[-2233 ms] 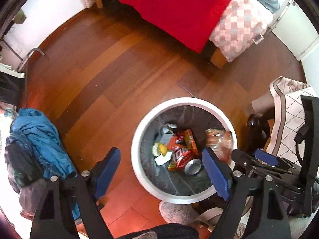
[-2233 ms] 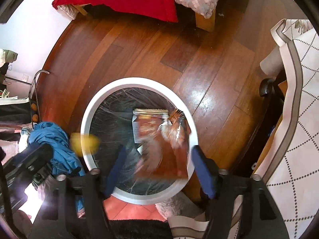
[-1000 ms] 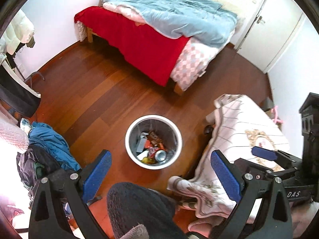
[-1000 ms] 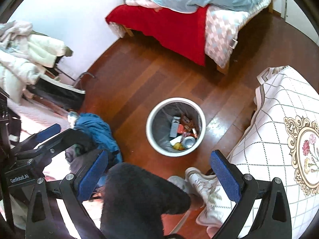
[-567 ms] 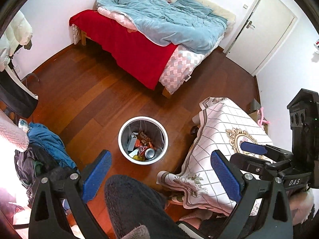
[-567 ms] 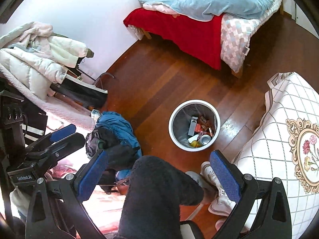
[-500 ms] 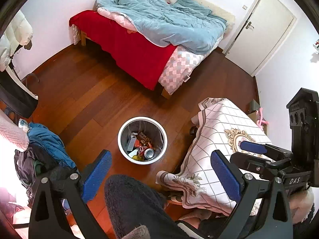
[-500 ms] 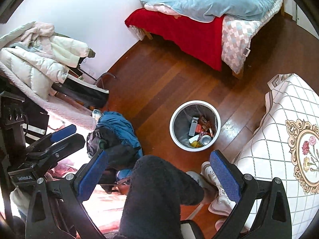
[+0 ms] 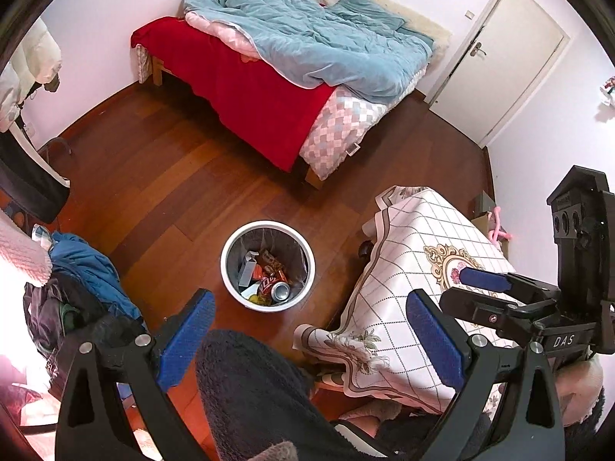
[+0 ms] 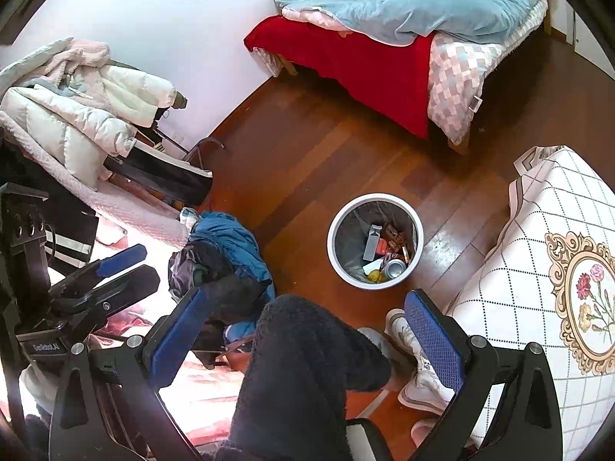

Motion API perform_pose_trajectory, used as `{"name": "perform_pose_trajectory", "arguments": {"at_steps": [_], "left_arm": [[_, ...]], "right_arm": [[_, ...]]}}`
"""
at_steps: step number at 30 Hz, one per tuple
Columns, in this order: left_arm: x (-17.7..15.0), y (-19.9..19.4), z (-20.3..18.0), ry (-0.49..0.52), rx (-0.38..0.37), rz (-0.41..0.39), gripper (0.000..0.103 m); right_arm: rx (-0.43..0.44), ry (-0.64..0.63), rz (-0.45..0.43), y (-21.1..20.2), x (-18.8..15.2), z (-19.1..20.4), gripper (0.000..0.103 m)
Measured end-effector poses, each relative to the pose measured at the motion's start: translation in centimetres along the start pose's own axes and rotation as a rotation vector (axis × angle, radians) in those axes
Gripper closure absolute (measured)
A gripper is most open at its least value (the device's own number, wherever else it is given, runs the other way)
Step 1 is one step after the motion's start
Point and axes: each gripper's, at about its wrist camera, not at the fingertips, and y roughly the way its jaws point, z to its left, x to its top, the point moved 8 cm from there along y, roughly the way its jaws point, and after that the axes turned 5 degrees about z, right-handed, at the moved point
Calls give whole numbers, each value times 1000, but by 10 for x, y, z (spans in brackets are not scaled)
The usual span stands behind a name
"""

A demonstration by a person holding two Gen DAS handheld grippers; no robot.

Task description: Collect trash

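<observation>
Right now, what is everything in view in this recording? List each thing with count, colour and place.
trash bin: one, white rim, grey liner, on the wood floor beside the covered table
drink can: one, silver top, inside the bin among wrappers
grey carton: one, inside the bin, left side
bed: one, red sheet, light blue duvet, against the far wall
covered table: one, white checked cloth with flower motif, right of the bin
door: one, white, far right corner
blue jacket: one, on the clothes heap left of the bin
white puffer coats: cannot count, piled at left
left tool: open, holds nothing
right tool: open, holds nothing
</observation>
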Motion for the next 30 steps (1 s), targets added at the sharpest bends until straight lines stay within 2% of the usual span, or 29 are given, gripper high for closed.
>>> {"name": "perform_pose_trajectory", "arguments": {"at_steps": [30], "left_arm": [[-4,1,2,-4,4,6,1]], "right_arm": [[8,-3,3,-7,2,6,0]]}}
